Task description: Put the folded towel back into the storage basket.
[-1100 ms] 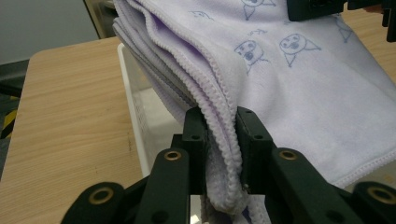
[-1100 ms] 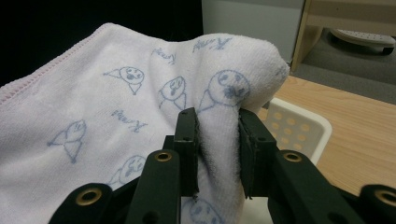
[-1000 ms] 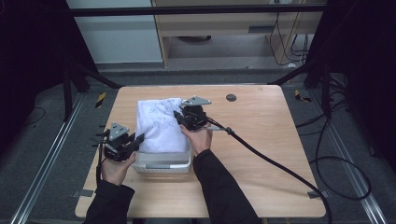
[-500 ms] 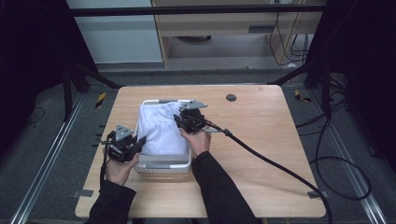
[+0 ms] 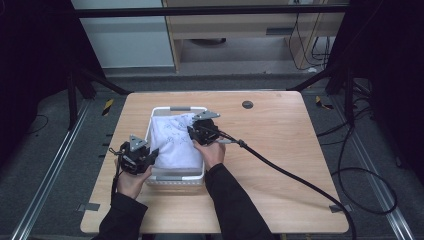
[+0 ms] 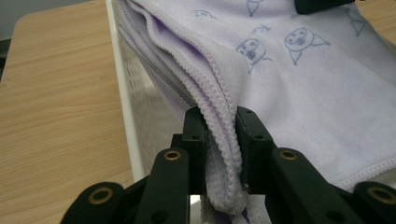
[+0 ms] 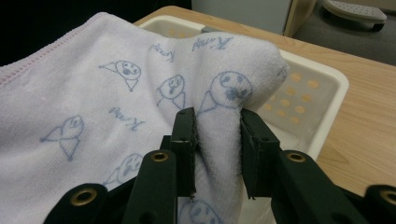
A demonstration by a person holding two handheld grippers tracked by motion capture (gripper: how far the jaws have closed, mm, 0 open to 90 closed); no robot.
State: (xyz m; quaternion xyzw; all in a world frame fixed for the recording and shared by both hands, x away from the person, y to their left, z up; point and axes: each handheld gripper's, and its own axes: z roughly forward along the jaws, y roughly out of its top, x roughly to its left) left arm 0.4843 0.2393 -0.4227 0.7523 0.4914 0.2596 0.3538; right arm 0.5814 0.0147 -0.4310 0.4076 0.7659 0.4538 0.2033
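A folded lavender towel (image 5: 175, 142) printed with small cartoon faces lies over a white perforated basket (image 5: 179, 108) at mid table. My left gripper (image 5: 152, 155) is at the basket's near left corner, shut on the towel's stitched edge (image 6: 219, 107). At the towel's far right side, my right gripper (image 5: 192, 131) pinches a raised fold (image 7: 219, 121). Its jaws have just been opening a little, and the fold still fills the gap between the pads. The basket wall (image 6: 122, 93) stands just left of the left jaws. The basket's far corner (image 7: 322, 84) shows behind the right jaws.
The basket sits on a light wooden table (image 5: 280, 135). A small dark round disc (image 5: 247, 104) lies near the far edge. The right gripper's black cable (image 5: 290, 172) trails across the table to the right front. Dark floor and rails surround the table.
Both hands have sunk a little with the towel, which now sits lower in the basket. The far basket rim shows more.
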